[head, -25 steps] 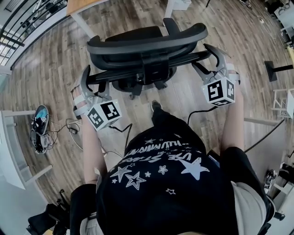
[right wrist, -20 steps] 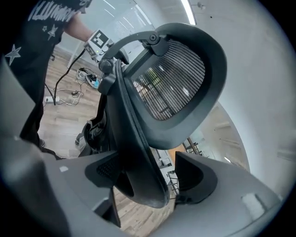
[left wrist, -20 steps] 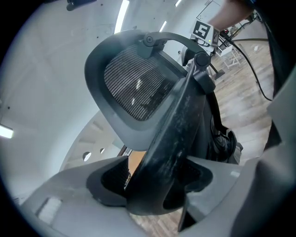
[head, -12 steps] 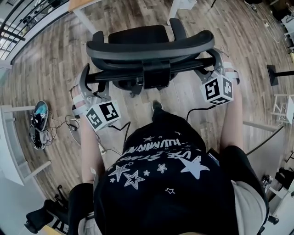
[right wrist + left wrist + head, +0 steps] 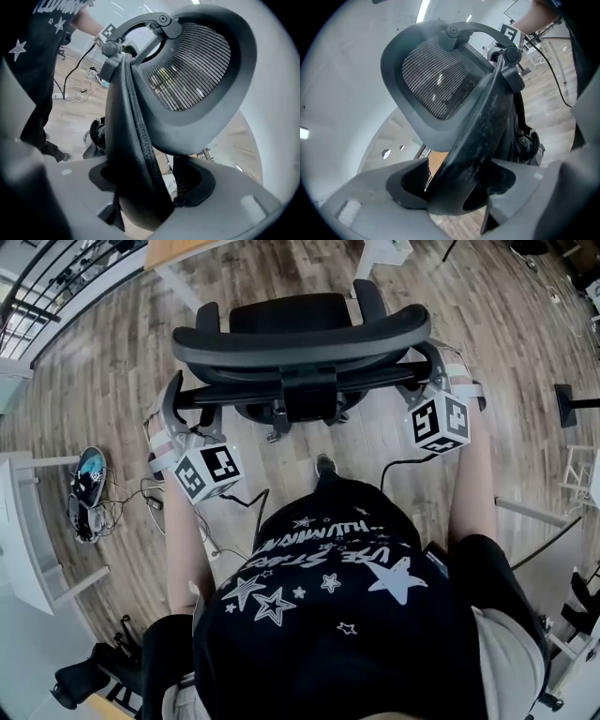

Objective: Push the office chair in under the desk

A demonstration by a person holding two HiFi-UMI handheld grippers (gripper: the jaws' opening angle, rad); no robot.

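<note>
**A:** What's around the person, biggest first?

**B:** A wood-plank floor (image 5: 94, 362) fills the head view. The black office chair (image 5: 300, 334) stands on it straight ahead, with its back to the person. Its seat points at the wooden surface (image 5: 173, 249), of which only a corner shows at the top edge. One white leg (image 5: 178, 287) of that surface slants down just left of the chair. A white surface (image 5: 19, 549) runs along the left side. A black stand base (image 5: 577, 395) sits well off to the right. A pair of shoes (image 5: 89, 479) and loose cables (image 5: 141, 502) lie on the left.

**A:** And the arms?

**B:** Both forearms reach forward, one to each end of the chair's back frame. The person's foot (image 5: 324, 466) is just behind the chair.

**A:** The grippers?

**B:** The left gripper (image 5: 173, 404) is clamped on the left end of the frame bar (image 5: 487, 122), which fills the gap between its jaws. The right gripper (image 5: 436, 357) straddles the right end of the bar (image 5: 126, 140). Its jaws are closing, and a gap is visible beside one pad.
</note>
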